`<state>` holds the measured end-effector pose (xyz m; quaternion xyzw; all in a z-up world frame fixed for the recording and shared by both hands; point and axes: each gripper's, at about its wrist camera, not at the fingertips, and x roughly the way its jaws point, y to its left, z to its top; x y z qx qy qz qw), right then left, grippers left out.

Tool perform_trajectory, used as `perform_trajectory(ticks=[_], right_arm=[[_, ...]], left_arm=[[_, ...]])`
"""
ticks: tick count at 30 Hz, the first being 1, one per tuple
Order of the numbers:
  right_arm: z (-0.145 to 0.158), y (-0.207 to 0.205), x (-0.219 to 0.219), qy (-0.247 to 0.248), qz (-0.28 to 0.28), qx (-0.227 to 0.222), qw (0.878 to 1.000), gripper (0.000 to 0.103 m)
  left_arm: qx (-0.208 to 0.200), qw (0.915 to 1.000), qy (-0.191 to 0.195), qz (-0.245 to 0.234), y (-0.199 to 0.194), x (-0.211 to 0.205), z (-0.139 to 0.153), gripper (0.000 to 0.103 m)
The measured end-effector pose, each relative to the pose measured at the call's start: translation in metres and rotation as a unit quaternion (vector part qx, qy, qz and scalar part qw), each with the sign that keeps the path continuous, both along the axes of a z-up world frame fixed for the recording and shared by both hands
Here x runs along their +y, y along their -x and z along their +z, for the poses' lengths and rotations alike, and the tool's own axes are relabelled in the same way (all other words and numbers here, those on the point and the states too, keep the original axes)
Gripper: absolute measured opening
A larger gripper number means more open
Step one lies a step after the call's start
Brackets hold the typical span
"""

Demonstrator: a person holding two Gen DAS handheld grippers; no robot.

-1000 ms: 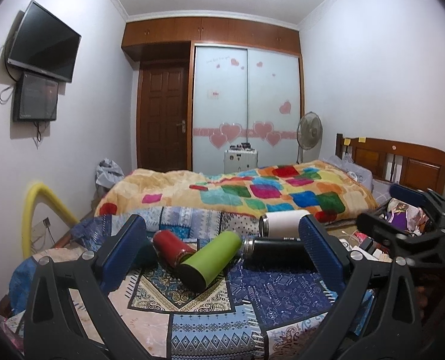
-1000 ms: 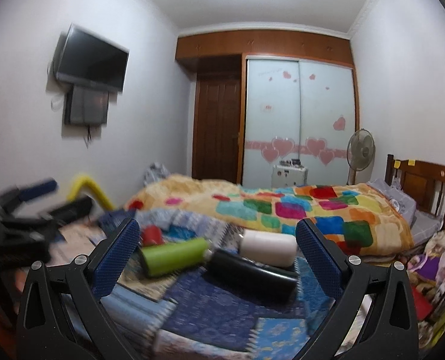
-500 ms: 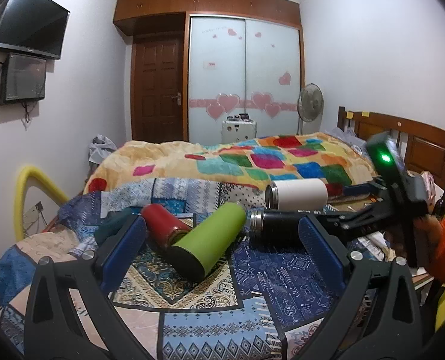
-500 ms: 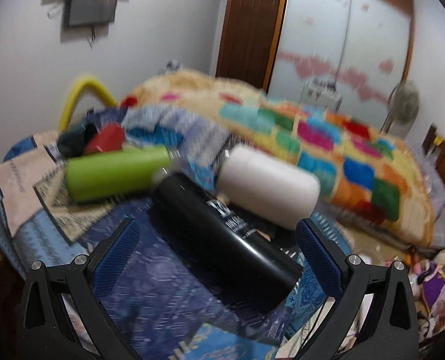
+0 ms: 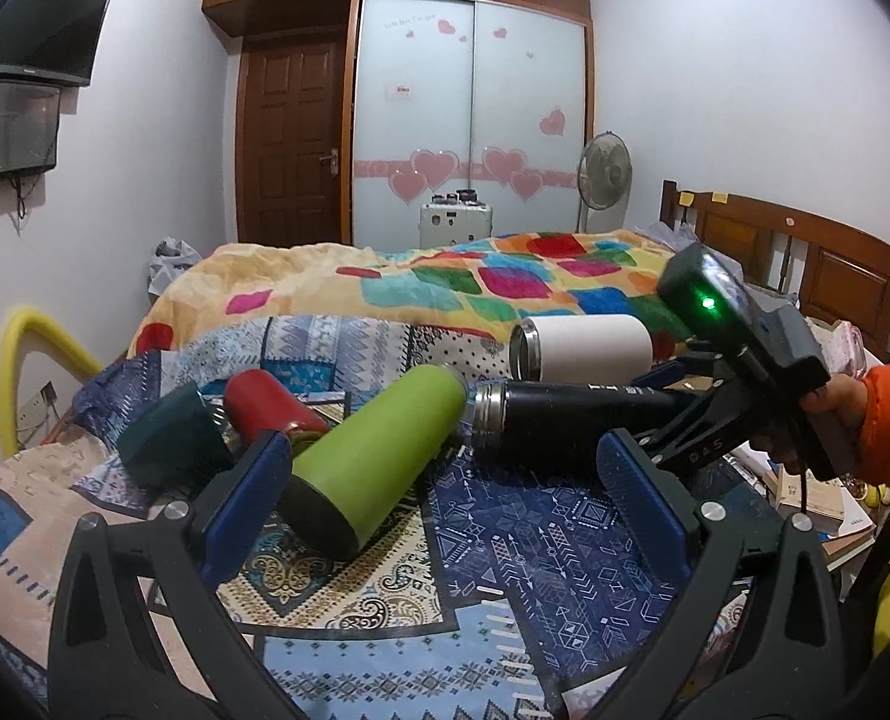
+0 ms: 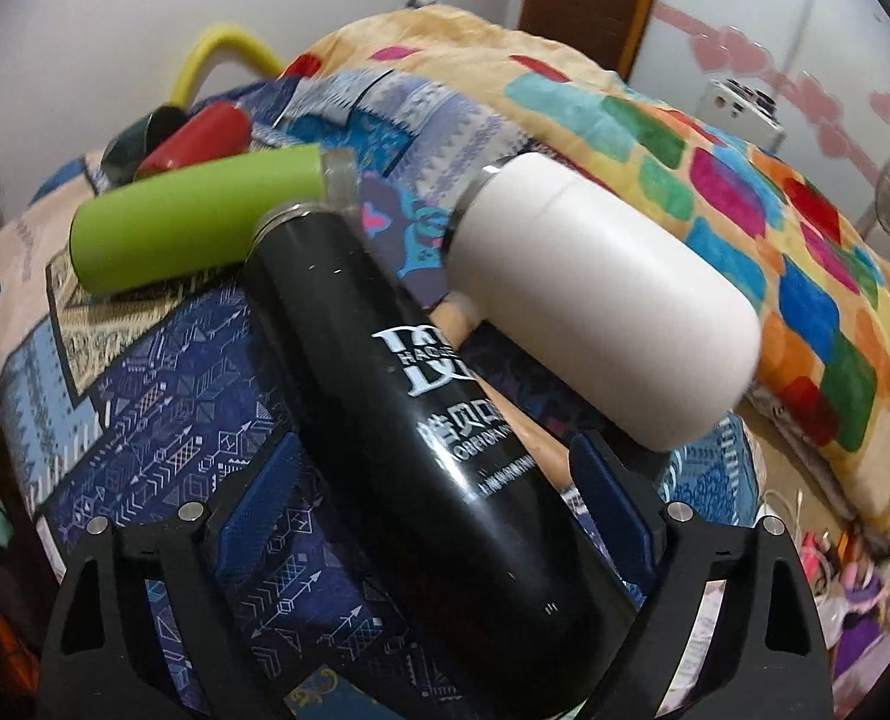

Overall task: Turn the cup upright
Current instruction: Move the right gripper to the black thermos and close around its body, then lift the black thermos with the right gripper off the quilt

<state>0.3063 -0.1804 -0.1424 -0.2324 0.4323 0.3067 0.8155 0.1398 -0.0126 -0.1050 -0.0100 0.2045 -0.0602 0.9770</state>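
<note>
Several cups lie on their sides on the patterned cloth (image 5: 535,540). A black flask (image 6: 421,420) lies between the open jaws of my right gripper (image 6: 439,492), which straddles its base end; the pads are apart from it. The flask also shows in the left wrist view (image 5: 565,414), with the right gripper (image 5: 685,402) at its right end. A green cup (image 5: 379,456) lies just ahead of my open, empty left gripper (image 5: 439,492). A white cup (image 5: 583,345), a red cup (image 5: 271,408) and a dark green cup (image 5: 172,444) lie nearby.
A bed with a colourful quilt (image 5: 445,282) lies behind the cloth. A yellow tube (image 5: 19,348) stands at the left by the wall. Books and clutter (image 5: 817,498) sit at the right, below the hand in an orange sleeve (image 5: 889,432).
My right gripper has moved forward and down until its jaws straddle the black flask. My left gripper has moved closer to the green cup.
</note>
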Motion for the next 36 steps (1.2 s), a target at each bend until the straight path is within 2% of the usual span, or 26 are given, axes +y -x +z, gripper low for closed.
perform_trajectory(ticks=[5, 12, 14, 20, 25, 31, 36], right_arm=[[-0.013, -0.005, 0.014, 0.06, 0.011, 0.007, 0.998, 0.088], [-0.003, 0.009, 0.013, 0.033, 0.014, 0.032, 0.999, 0.067], [-0.002, 0.018, 0.015, 0.029, 0.003, 0.029, 0.999, 0.065], [-0.002, 0.031, 0.016, 0.015, -0.019, 0.025, 0.999, 0.063], [0.008, 0.04, 0.015, 0.009, -0.029, 0.001, 1.0, 0.063], [0.034, 0.076, 0.02, -0.001, -0.006, -0.04, 0.999, 0.063], [0.044, 0.101, 0.03, -0.02, 0.015, -0.046, 0.999, 0.063]], left_arm=[[0.004, 1.0, 0.003, -0.002, -0.003, 0.0, -0.007, 0.103], [0.015, 0.9997, 0.017, 0.005, -0.009, 0.008, -0.014, 0.103], [0.017, 0.9996, 0.023, 0.008, -0.01, 0.011, -0.014, 0.103], [0.011, 0.9995, 0.026, 0.012, -0.002, 0.015, -0.008, 0.103], [-0.002, 0.9999, 0.013, 0.007, 0.008, 0.014, 0.003, 0.103], [-0.016, 0.9998, 0.008, 0.0, 0.023, 0.013, 0.018, 0.103], [-0.019, 0.9998, 0.009, -0.002, 0.038, 0.012, 0.024, 0.103]])
